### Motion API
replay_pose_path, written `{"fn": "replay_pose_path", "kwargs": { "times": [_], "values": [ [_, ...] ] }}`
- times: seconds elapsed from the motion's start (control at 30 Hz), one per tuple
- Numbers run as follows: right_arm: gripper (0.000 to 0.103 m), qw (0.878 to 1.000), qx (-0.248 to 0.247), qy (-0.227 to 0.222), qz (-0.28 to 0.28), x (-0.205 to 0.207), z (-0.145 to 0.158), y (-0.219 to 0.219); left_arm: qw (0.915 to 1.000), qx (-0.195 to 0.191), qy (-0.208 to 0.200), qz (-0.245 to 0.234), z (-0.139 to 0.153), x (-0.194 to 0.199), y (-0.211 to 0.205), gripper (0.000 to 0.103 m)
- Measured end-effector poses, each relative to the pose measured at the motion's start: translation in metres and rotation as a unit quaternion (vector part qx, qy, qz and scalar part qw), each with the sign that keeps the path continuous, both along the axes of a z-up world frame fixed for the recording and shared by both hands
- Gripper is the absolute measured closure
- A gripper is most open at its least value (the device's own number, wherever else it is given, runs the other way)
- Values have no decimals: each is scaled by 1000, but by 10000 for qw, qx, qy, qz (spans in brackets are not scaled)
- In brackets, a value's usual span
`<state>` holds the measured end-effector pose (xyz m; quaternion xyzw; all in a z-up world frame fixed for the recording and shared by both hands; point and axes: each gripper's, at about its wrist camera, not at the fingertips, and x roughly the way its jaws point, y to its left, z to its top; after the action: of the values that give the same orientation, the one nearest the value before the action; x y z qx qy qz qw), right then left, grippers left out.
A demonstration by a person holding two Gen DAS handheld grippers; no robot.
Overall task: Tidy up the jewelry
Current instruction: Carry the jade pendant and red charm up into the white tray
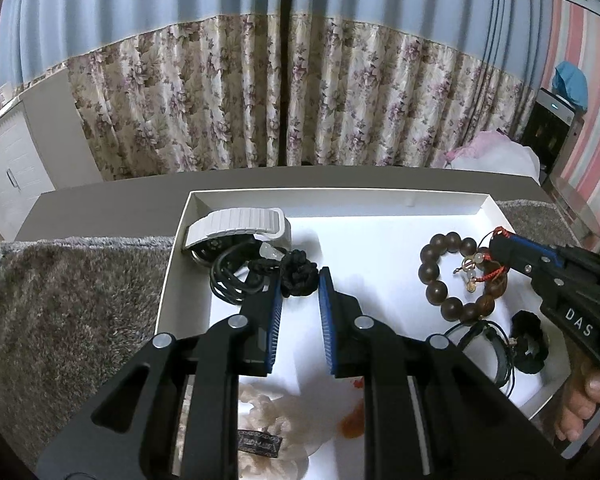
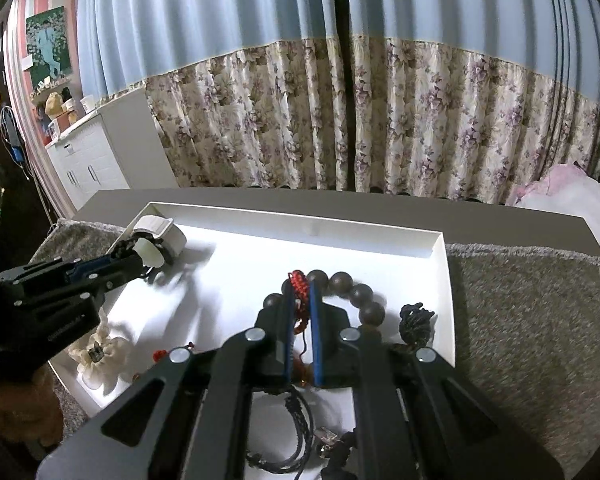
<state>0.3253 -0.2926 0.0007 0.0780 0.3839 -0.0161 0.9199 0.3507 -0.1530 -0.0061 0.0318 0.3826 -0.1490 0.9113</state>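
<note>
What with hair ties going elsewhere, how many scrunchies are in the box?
2: a cream scrunchie at the near edge, a black scrunchie near the right wall. More may be hidden.

Glossy dark wooden-looking bead bracelet (image 1: pixel 456 276), matt white card-like tray (image 1: pixel 340 200), shaggy grey cloth mat (image 1: pixel 68 300).

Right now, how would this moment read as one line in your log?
left gripper: open at black knotted cord | right gripper: shut on red cord by wooden bead bracelet | white tray
</note>
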Motion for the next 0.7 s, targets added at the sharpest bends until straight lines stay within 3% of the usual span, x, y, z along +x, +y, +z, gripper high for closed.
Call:
{"fn": "replay_pose_path", "kwargs": {
  "times": [0.7],
  "values": [
    [97, 9994, -57, 346, -36, 6, -26, 7, 9998, 147, 114, -88, -12, 0, -10, 87]
  ]
}}
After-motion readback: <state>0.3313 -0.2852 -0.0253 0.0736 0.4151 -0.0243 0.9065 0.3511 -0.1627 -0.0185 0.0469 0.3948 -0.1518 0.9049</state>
